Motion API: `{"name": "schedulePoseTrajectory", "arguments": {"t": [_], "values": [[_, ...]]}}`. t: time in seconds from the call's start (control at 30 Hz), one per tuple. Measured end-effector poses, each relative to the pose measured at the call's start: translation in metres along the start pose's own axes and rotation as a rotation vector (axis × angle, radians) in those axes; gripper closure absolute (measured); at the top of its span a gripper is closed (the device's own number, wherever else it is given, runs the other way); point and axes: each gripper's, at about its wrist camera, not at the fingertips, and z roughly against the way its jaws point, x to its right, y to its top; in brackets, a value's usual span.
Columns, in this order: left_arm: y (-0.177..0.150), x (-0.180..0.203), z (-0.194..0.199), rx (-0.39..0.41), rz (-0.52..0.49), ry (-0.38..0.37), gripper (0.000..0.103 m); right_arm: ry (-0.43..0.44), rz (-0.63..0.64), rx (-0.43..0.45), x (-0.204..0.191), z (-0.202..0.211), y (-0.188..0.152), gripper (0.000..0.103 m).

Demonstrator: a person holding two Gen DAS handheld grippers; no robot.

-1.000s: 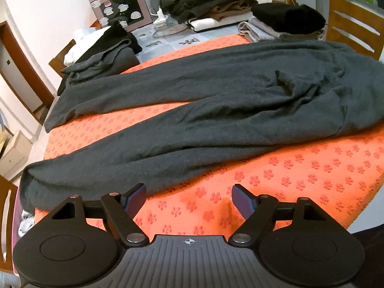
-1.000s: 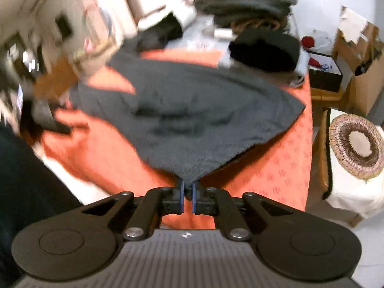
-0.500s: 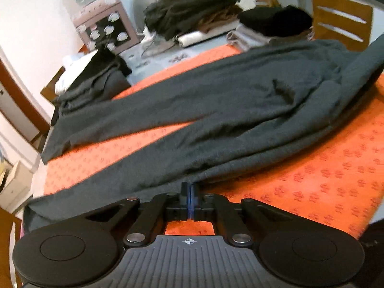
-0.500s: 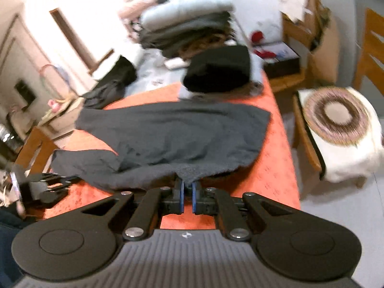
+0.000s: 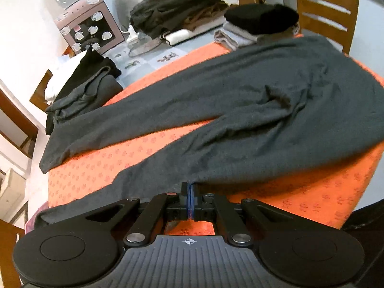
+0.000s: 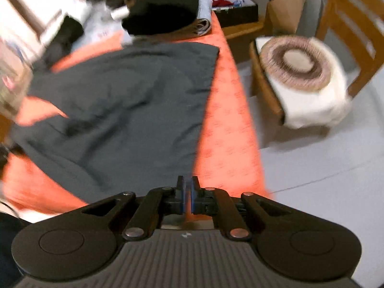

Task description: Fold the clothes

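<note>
Dark grey trousers [image 5: 216,110] lie spread across the orange patterned table cover [image 5: 312,192], legs running to the left, waist to the right. My left gripper [image 5: 190,189] is shut on the near edge of the near trouser leg. In the right wrist view the trousers' waist end [image 6: 124,100] lies flat on the cover [image 6: 228,120]. My right gripper [image 6: 188,187] sits at the near right corner of the waist with its jaws a narrow slit apart; orange cover shows in the gap and no cloth is between them.
Stacks of folded clothes [image 5: 182,12] and a black folded pile [image 5: 261,18] stand at the table's far side. A dark heap [image 5: 84,86] lies far left. A wooden chair [image 5: 326,12] stands far right. A cushioned stool [image 6: 300,76] stands right of the table.
My left gripper closed on the near trouser leg edge and holds it. My right gripper lowered the waist corner onto the cover and let it go; its jaws have parted slightly.
</note>
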Motion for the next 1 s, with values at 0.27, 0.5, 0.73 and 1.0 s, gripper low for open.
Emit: {"name": "schedulePoseTrajectory", "arguments": {"t": [0.27,0.5,0.73,1.0], "values": [[-0.014,0.014,-0.002,0.021,-0.067,0.054,0.081,-0.007,0.327,0.086,-0.028,0.003,-0.03,0.092],[-0.025,0.024,0.001,0.044,-0.124,0.049,0.051,0.052,0.56,0.104,-0.057,0.004,-0.061,0.06],[-0.041,0.03,-0.006,0.013,-0.187,0.094,0.045,0.023,0.67,0.078,-0.068,-0.012,-0.085,0.056],[-0.04,0.023,-0.024,0.032,-0.174,0.199,0.083,-0.003,0.805,0.163,-0.083,-0.017,-0.103,0.056]]}}
